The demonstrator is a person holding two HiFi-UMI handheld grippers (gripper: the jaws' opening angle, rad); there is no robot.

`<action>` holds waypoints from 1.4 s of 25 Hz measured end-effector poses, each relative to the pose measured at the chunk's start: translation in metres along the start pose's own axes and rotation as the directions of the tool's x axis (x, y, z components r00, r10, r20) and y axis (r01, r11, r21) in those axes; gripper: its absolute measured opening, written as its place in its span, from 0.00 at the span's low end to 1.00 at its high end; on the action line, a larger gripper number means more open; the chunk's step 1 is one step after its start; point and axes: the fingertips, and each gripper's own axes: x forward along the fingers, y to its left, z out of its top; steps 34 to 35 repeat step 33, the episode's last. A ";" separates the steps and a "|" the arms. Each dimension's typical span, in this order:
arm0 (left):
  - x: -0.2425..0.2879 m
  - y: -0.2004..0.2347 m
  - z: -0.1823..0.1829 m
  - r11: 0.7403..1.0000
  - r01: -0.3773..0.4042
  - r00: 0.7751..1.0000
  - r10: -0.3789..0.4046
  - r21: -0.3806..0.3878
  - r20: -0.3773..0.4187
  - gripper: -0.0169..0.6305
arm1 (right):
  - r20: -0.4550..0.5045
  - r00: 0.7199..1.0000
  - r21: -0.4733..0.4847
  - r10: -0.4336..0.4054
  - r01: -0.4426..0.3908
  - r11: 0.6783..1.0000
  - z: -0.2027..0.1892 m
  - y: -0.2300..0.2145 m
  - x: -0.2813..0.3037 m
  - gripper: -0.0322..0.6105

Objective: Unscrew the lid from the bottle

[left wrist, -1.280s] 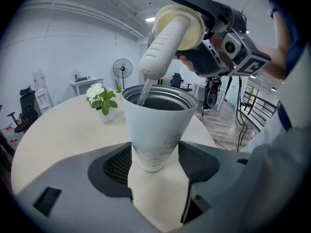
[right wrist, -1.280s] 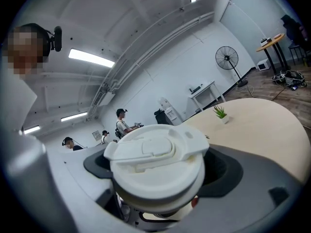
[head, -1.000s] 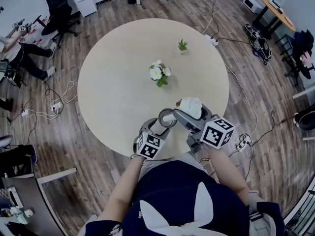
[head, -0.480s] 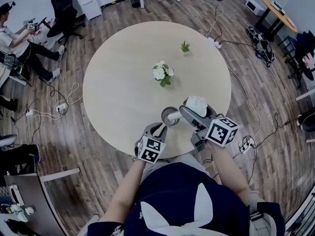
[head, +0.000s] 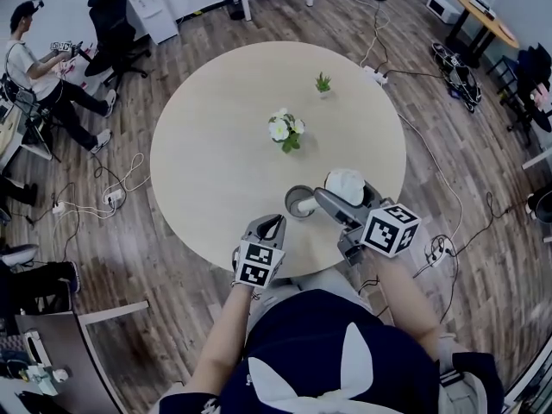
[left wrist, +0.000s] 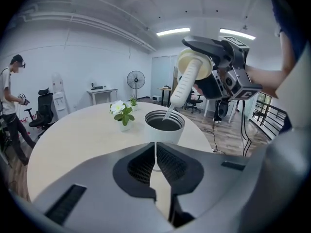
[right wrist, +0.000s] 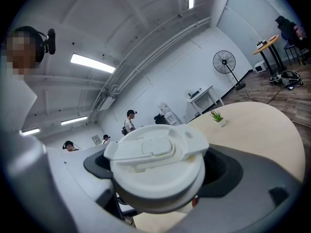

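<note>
Sitting beyond the open bottle (head: pixel 299 202) are flowers (head: pixel 284 129) and a plant (head: pixel 323 82).

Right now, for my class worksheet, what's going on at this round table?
A person is working with a gripper in each hand. The right gripper is clamped on the white lid, which is already off and held above the open bottle. The lid's straw slants down towards the bottle's mouth. The bottle stands on the round table. The left gripper is clear of the bottle; its jaws have just closed on nothing.
</note>
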 end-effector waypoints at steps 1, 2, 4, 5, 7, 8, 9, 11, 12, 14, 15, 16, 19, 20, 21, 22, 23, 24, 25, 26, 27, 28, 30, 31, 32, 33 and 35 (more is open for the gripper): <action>-0.002 0.000 0.003 1.000 0.000 1.000 0.000 0.002 0.005 0.07 | 0.003 1.000 -0.001 0.002 -0.002 1.000 0.000 0.001 -0.002 0.81; -0.003 0.000 0.006 1.000 -0.002 1.000 0.002 0.006 0.010 0.07 | 0.005 1.000 -0.003 0.005 -0.005 1.000 0.000 0.002 -0.003 0.81; -0.007 0.000 0.011 1.000 -0.008 1.000 0.007 0.012 0.023 0.07 | 0.011 1.000 -0.010 0.012 -0.012 1.000 0.001 0.005 -0.006 0.81; -0.009 0.001 0.015 1.000 -0.011 0.999 0.011 0.013 0.030 0.07 | 0.015 1.000 -0.016 0.015 -0.015 1.000 0.002 0.006 -0.006 0.81; -0.014 0.002 0.021 1.000 -0.020 0.999 0.020 0.011 0.046 0.07 | 0.021 1.000 -0.033 0.022 -0.021 0.999 0.005 0.009 -0.006 0.80; -0.016 0.003 0.023 1.000 -0.026 0.998 0.025 0.009 0.054 0.07 | 0.024 0.999 -0.043 0.025 -0.024 0.999 0.006 0.011 -0.005 0.80; -0.017 0.004 0.026 0.999 -0.031 0.998 0.031 0.007 0.061 0.07 | 0.025 0.999 -0.051 0.028 -0.027 0.998 0.007 0.013 -0.005 0.80; -0.021 0.005 0.029 0.999 -0.039 0.997 0.039 0.007 0.072 0.07 | 0.026 0.999 -0.060 0.032 -0.031 0.998 0.008 0.015 -0.005 0.80; -0.022 0.005 0.031 0.999 -0.042 0.996 0.041 0.007 0.077 0.07 | 0.026 0.999 -0.061 0.033 -0.032 0.998 0.009 0.016 -0.005 0.80; -0.024 0.004 0.034 0.999 -0.044 0.995 0.043 0.007 0.086 0.07 | 0.027 0.999 -0.063 0.035 -0.033 0.997 0.010 0.017 -0.007 0.80; -0.025 0.004 0.036 0.999 -0.044 0.995 0.044 0.005 0.092 0.07 | 0.029 0.999 -0.063 0.035 -0.033 0.997 0.010 0.017 -0.007 0.80; -0.027 0.004 0.038 0.999 -0.045 0.994 0.045 0.003 0.097 0.07 | 0.031 0.999 -0.064 0.035 -0.033 0.997 0.011 0.017 -0.008 0.80; -0.028 0.005 0.039 0.999 -0.050 0.993 0.050 -0.006 0.108 0.07 | 0.031 0.999 -0.063 0.034 -0.032 0.997 0.011 0.016 -0.008 0.80; -0.028 0.005 0.038 0.999 -0.051 0.992 0.052 -0.008 0.111 0.07 | 0.030 0.999 -0.064 0.033 -0.031 0.997 0.010 0.016 -0.008 0.80; -0.028 0.004 0.038 0.999 -0.052 0.992 0.053 -0.010 0.112 0.07 | 0.029 0.999 -0.064 0.033 -0.031 0.997 0.010 0.016 -0.009 0.80; -0.028 0.004 0.037 0.999 -0.052 0.992 0.053 -0.013 0.111 0.07 | 0.028 0.999 -0.065 0.032 -0.030 0.997 0.009 0.016 -0.009 0.80; -0.029 0.003 0.036 0.999 -0.051 0.993 0.053 -0.016 0.107 0.07 | 0.026 0.999 -0.066 0.031 -0.030 0.997 0.009 0.016 -0.010 0.80; -0.029 0.002 0.036 0.999 -0.050 0.993 0.052 -0.019 0.105 0.07 | 0.025 0.999 -0.066 0.031 -0.029 0.997 0.009 0.015 -0.011 0.80; -0.029 0.001 0.036 0.999 -0.050 0.993 0.052 -0.022 0.106 0.07 | 0.023 0.999 -0.067 0.030 -0.028 0.997 0.009 0.015 -0.011 0.80; -0.028 0.000 0.037 0.999 -0.050 0.993 0.052 -0.022 0.109 0.07 | 0.022 0.999 -0.067 0.030 -0.028 0.997 0.009 0.015 -0.012 0.80; -0.028 -0.001 0.037 0.999 -0.050 0.992 0.052 -0.022 0.112 0.07 | 0.019 0.999 -0.068 0.030 -0.029 0.997 0.009 0.015 -0.012 0.80; -0.028 -0.001 0.036 0.999 -0.050 0.992 0.052 -0.022 0.113 0.07 | 0.017 0.999 -0.069 0.031 -0.030 0.997 0.009 0.015 -0.012 0.80; -0.027 -0.003 0.033 0.998 -0.048 0.993 0.051 -0.027 0.108 0.07 | 0.011 0.999 -0.072 0.035 -0.034 0.997 0.008 0.015 -0.012 0.80; -0.027 -0.004 0.030 0.998 -0.048 0.993 0.051 -0.030 0.106 0.07 | 0.008 0.999 -0.075 0.038 -0.037 0.996 0.007 0.015 -0.012 0.80; -0.026 -0.005 0.028 0.998 -0.049 0.993 0.052 -0.034 0.105 0.07 | 0.004 0.999 -0.078 0.040 -0.040 0.996 0.006 0.014 -0.011 0.80; -0.026 -0.005 0.025 0.998 -0.049 0.993 0.053 -0.038 0.103 0.07 | 0.000 0.999 -0.080 0.043 -0.043 0.996 0.005 0.014 -0.010 0.80; -0.026 -0.005 0.025 0.998 -0.049 0.993 0.053 -0.038 0.103 0.07 | 0.000 0.999 -0.080 0.043 -0.043 0.996 0.005 0.014 -0.010 0.80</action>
